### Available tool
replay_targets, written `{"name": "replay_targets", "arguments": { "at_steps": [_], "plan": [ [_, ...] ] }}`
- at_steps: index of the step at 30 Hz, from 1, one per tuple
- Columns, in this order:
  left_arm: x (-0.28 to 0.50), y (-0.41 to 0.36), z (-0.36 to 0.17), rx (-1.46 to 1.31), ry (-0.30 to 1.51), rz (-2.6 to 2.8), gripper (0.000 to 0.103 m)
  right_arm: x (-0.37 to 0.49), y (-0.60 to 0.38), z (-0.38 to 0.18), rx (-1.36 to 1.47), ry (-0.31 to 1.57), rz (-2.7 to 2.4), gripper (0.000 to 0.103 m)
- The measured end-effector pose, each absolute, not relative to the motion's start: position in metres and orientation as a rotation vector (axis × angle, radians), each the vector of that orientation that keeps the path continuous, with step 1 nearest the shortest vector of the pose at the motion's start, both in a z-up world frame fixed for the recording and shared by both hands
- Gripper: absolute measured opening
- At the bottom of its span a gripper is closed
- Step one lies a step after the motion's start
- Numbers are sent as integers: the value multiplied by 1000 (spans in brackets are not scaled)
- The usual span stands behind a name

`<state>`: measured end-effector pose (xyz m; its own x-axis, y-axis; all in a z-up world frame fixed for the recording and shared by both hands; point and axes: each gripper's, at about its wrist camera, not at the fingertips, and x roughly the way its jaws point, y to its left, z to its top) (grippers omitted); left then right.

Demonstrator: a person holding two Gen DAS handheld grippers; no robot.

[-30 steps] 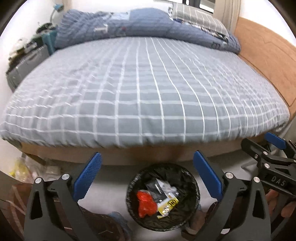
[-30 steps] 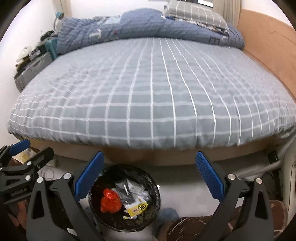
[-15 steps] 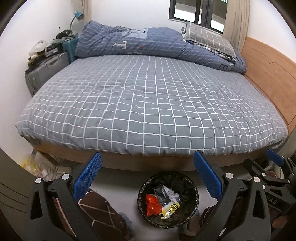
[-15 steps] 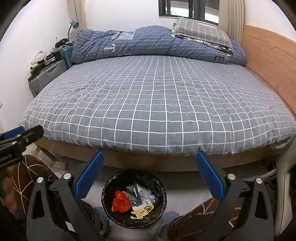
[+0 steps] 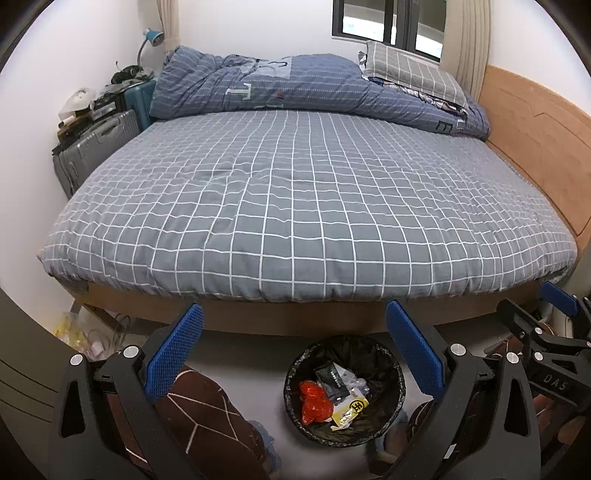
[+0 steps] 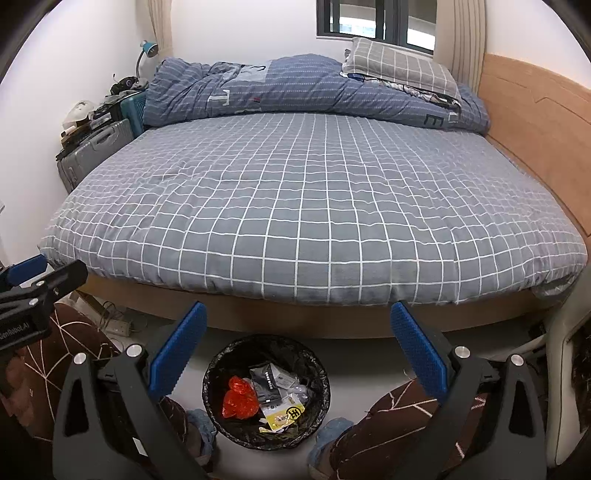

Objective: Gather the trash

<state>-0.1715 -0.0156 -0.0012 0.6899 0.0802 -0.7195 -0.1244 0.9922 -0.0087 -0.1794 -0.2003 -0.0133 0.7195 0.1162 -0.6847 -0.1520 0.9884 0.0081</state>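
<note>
Bedroom; both grippers' fingers wide, empty.

White-walled bedroom, wide bed under grey checked cover ahead of the claw, blue duvet and checked pillow at the far end, dark-framed window beyond, wooden headboard right, grey suitcase and blue lamp left, pale floor below.

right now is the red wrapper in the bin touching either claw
Apart. The right wrist view shows the red wrapper lying in the bin, with both open claws, right and left, empty and well above it.
</note>
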Motion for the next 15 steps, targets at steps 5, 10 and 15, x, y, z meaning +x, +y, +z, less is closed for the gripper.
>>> {"name": "replay_targets", "arguments": {
  "at_steps": [5,10,15],
  "plan": [
    [-169,-17,-5,-62,807,108,97,-178,-202,-14,-45,754,143,96],
    [-167,-19,-7,-60,813,102,97,-177,-205,-15,-38,759,130,96],
    [-166,-18,-8,-68,813,105,97,-176,-207,-13,-37,756,127,96]
  ]
}}
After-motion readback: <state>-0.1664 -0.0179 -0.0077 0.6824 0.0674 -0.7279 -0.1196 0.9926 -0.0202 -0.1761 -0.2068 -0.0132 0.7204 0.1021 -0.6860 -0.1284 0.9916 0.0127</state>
